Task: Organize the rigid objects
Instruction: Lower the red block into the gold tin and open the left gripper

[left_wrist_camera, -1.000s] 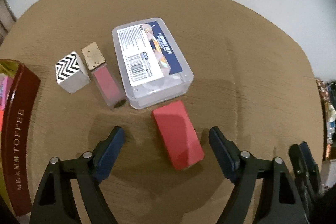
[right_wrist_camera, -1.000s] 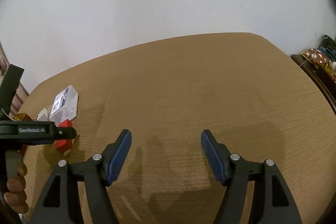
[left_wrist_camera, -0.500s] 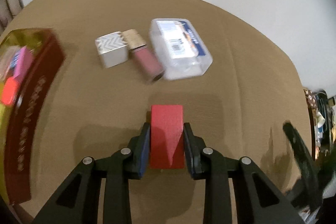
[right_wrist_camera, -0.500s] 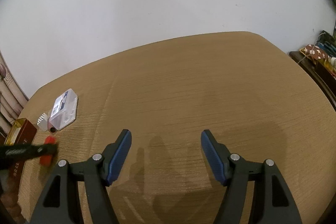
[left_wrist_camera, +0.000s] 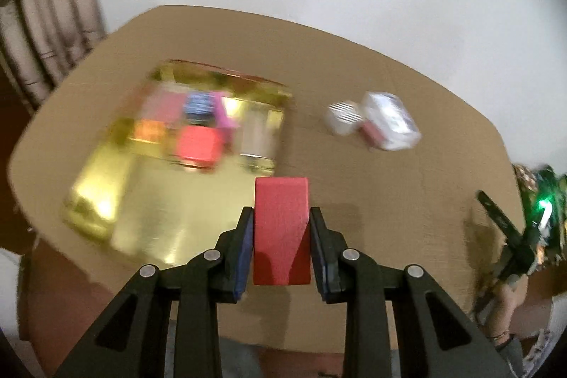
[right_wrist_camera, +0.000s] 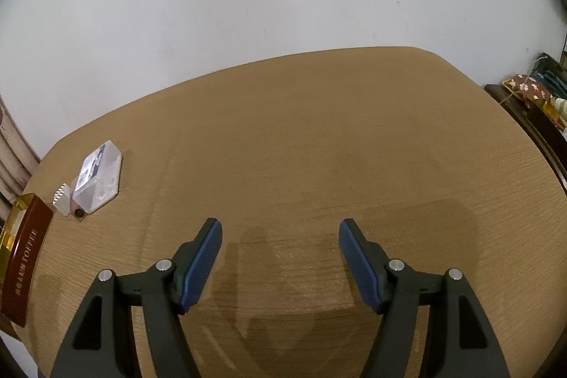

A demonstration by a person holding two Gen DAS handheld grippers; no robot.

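Left gripper point(left_wrist_camera: 281, 229) pinching red rectangular block point(left_wrist_camera: 281, 222).
Blurred gold tin point(left_wrist_camera: 149, 218) ahead-left; right gripper point(right_wrist_camera: 280, 257) spread above brown wooden worktop point(right_wrist_camera: 319, 147).

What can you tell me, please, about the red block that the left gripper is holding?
The red block is a plain, matte, solid-looking piece with flat faces and one end cut at a slope. It is clamped between the jaws of the left gripper, whose blue pads press on its two side faces. It points forward, away from the camera, and is held above the wooden table, just right of the open gold tin. Only the pads touch it.
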